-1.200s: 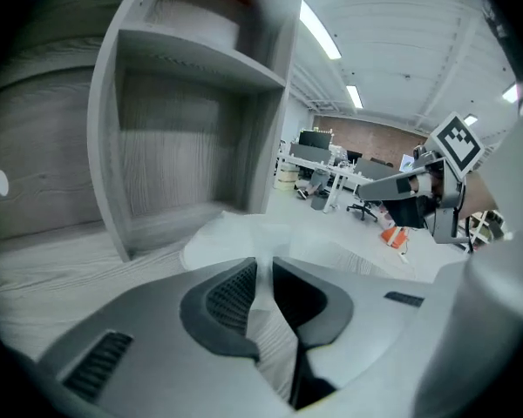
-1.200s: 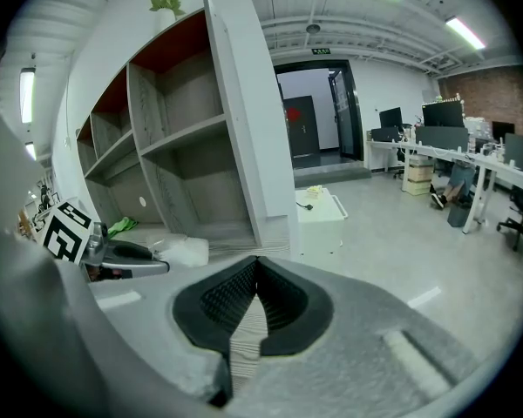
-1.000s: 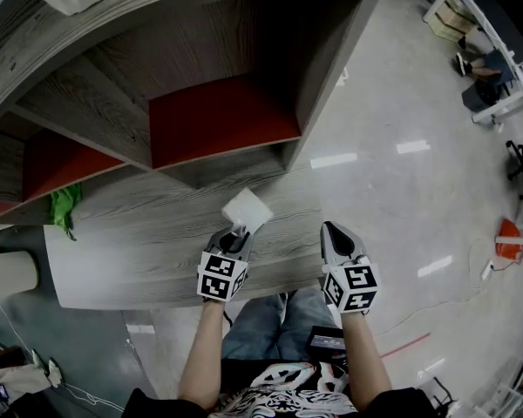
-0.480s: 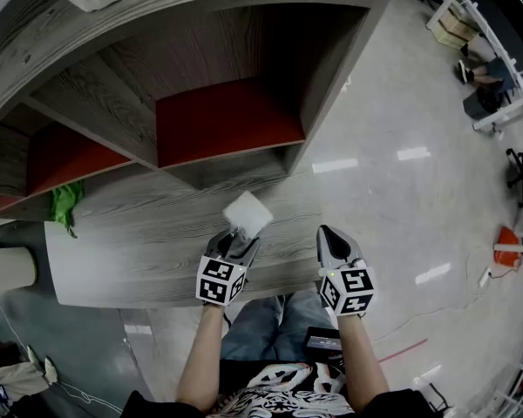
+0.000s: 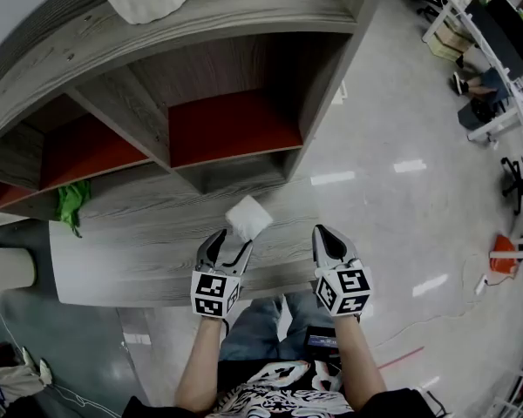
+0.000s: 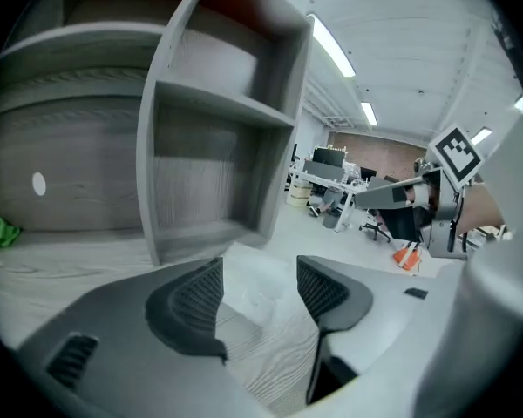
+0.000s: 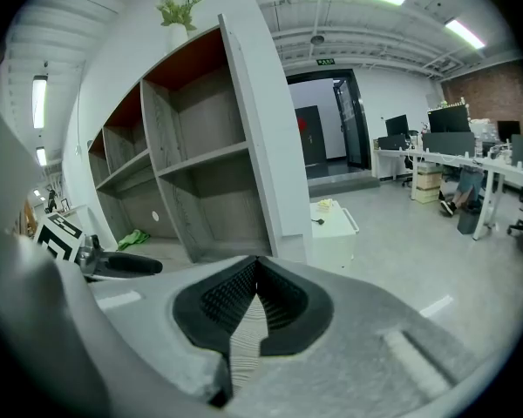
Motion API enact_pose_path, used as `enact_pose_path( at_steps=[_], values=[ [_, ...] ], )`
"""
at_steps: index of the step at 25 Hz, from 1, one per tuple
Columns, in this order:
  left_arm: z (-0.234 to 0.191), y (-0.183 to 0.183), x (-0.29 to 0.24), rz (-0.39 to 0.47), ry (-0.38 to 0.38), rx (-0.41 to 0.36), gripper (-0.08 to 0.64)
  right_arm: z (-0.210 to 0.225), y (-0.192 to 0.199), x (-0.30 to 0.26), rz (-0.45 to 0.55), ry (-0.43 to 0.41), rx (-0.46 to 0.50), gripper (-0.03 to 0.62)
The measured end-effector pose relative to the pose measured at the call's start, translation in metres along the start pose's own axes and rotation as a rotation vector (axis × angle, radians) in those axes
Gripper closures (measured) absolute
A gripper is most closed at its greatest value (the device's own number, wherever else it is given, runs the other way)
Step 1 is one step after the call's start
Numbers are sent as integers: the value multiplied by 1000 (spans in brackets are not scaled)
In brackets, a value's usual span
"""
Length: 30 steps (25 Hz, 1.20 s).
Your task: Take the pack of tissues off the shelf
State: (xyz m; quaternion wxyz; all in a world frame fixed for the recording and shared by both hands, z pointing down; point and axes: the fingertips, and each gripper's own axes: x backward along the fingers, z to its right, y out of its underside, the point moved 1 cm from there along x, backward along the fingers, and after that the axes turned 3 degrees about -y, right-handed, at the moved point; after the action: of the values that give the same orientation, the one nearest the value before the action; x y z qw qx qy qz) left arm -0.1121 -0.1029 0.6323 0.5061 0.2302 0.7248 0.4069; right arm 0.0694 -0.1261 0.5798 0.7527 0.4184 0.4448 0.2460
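My left gripper (image 5: 228, 244) has just been opening its jaws. They stand wide, pads clear of the white pack of tissues (image 5: 248, 217), which lies just ahead on the grey wood-grain counter (image 5: 131, 251) below the shelf (image 5: 231, 129). My right gripper (image 5: 324, 235) is clenched on nothing. I judge it best to back the left gripper straight off without nudging the pack.

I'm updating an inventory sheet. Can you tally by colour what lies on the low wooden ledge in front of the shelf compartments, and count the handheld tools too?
White: 1 (pack of tissues)
Green: 1 (cloth)
Tools: 2 (left tool, jaws open; right tool, jaws shut)
Total: 4
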Motion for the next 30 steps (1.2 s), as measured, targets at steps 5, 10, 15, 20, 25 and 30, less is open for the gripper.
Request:
enact_pose_path(
  at_steps=[5,10,15,20,25,30],
  values=[
    [2,-42,31,128,-27,23,351,-12,-29,10,80,-13,17,591],
    [1,-85,48,242,-90,58,398,-30,-61,21,165,-88,12,591],
    [21,-122,83,306,-152,12,552,-37,-81,48,223,-84,71,591],
    [34,-150,117,355,-125,40,554,-47,-106,82,357,-76,156,591],
    [58,-152,145,430,-133,54,554,-60,-118,109,411,-145,175,591],
    [60,-146,160,441,-238,26,554,-61,-115,121,404,-161,180,591]
  ],
)
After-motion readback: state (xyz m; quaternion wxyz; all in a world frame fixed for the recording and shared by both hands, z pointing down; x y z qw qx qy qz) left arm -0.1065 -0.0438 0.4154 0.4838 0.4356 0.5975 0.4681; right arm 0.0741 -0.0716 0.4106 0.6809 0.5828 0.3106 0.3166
